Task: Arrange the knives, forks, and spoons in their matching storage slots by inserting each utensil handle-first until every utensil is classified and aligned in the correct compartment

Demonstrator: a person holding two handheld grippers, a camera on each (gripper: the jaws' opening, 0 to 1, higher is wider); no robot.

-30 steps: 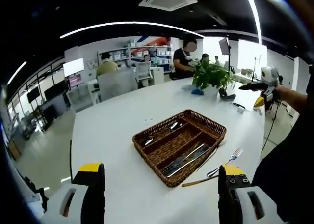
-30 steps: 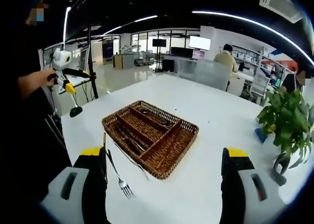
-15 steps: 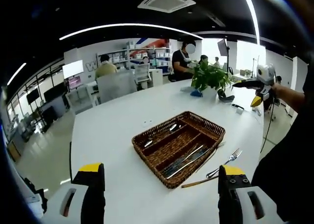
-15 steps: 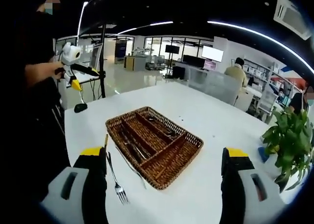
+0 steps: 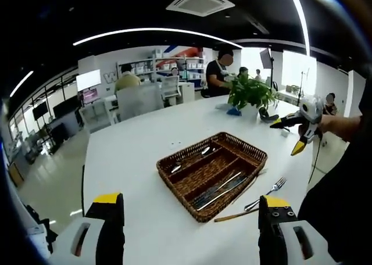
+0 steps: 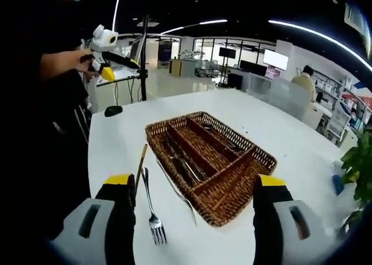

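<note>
A brown wicker cutlery basket (image 5: 244,144) with long compartments sits on the white table. Knives (image 5: 222,187) lie in its near slot and spoons (image 5: 190,160) in the far one. On the table beside its right edge lie a fork (image 5: 268,190) and a wooden-handled utensil (image 5: 237,214). My left gripper (image 5: 190,202) hovers open well short of the basket. In the right gripper view, the basket (image 6: 264,160) is ahead, and the fork (image 6: 151,206), the wooden handle (image 6: 141,162) and a thin utensil (image 6: 176,188) lie at its near side. My right gripper (image 6: 193,183) is open above them.
A potted plant (image 5: 250,92) stands at the table's far end. People sit at desks behind it. A hand holds the right gripper (image 5: 299,128) off the table's right edge, and the left gripper (image 6: 106,42) appears beside a dark stand. A person's dark clothing lies close by.
The right gripper has dropped lower and come nearer the basket, so the basket and fork look larger in its view. The left gripper has hardly moved.
</note>
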